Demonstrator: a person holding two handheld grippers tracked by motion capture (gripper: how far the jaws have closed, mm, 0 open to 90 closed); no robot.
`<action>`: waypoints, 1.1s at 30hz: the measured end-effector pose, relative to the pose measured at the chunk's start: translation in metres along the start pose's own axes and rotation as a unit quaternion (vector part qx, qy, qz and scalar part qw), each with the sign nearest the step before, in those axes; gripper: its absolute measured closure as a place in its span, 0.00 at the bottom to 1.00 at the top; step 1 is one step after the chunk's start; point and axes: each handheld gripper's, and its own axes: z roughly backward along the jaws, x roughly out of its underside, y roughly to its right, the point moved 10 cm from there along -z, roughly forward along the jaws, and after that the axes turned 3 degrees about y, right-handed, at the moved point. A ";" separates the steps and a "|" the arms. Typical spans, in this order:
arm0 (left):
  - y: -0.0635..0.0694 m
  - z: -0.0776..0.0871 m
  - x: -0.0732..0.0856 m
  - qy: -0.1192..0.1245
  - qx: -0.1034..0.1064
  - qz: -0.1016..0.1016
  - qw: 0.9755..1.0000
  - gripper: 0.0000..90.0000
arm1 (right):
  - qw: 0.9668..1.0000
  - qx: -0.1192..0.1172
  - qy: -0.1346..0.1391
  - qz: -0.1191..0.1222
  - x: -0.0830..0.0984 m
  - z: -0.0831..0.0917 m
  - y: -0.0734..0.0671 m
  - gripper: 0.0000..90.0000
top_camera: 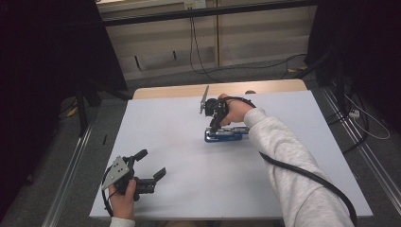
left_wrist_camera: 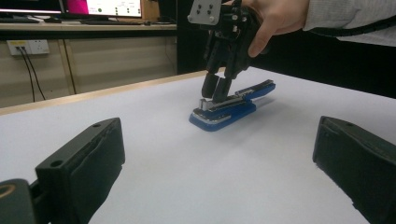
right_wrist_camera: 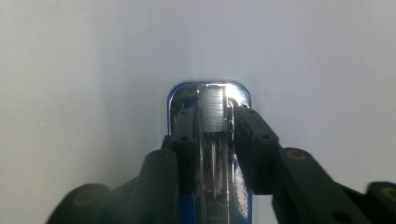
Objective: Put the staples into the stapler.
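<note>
Nearest the person, the left hand (top_camera: 124, 195) rests at the front-left corner of the white table top (top_camera: 179, 156), fist wrapped round the left gripper (top_camera: 150, 174), which lies low and about level, pointing right and a bit away. Its jaws stand wide w/ nothing between them (in the left gripper view the two black pads (left_wrist_camera: 81, 163) sit far apart over bare surface).

Further out, near mid-table, the right forearm in a pale grey sleeve (top_camera: 283, 161) reaches diagonally from bottom right; the right hand (top_camera: 234, 109) is bent at the wrist so the right gripper (top_camera: 215, 126) points steeply down. Its jaws are narrow, one each side of the front end of the blue-and-chrome desk stapler (top_camera: 227, 135), which lies flat on the table w/ top arm open and the metal staple strip (right_wrist_camera: 215, 109) exposed. Can't tell if the pads press it or just flank it.

No readable brand or label on stapler or grippers; far monitor text in the left gripper view is too small.
</note>
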 end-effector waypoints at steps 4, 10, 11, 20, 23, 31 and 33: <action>-0.002 0.000 0.000 -0.001 -0.002 0.002 1.000 0.02 | 1.000 0.003 0.014 -0.003 0.000 0.003 0.000 0.71; 0.000 -0.006 0.000 -0.008 0.007 0.017 1.000 0.02 | 0.998 0.009 0.052 -0.031 0.005 0.016 -0.003 0.62; 0.001 -0.009 0.000 -0.011 0.008 0.022 1.000 0.02 | 0.998 0.011 0.059 -0.036 0.007 0.018 -0.002 0.60; 0.011 -0.029 -0.002 -0.035 0.041 0.038 0.998 0.02 | 0.987 0.030 0.115 -0.108 0.035 0.027 -0.002 0.39; 0.013 -0.034 0.000 -0.045 0.046 0.045 0.997 0.02 | 0.983 0.040 0.126 -0.124 0.045 0.029 -0.002 0.33; 0.012 -0.051 0.000 -0.059 0.051 0.050 0.996 0.02 | 0.971 0.067 0.155 -0.167 0.068 0.039 -0.004 0.20; 0.012 -0.054 0.000 -0.061 0.052 0.050 0.996 0.02 | 0.970 0.073 0.151 -0.174 0.075 0.041 -0.008 0.18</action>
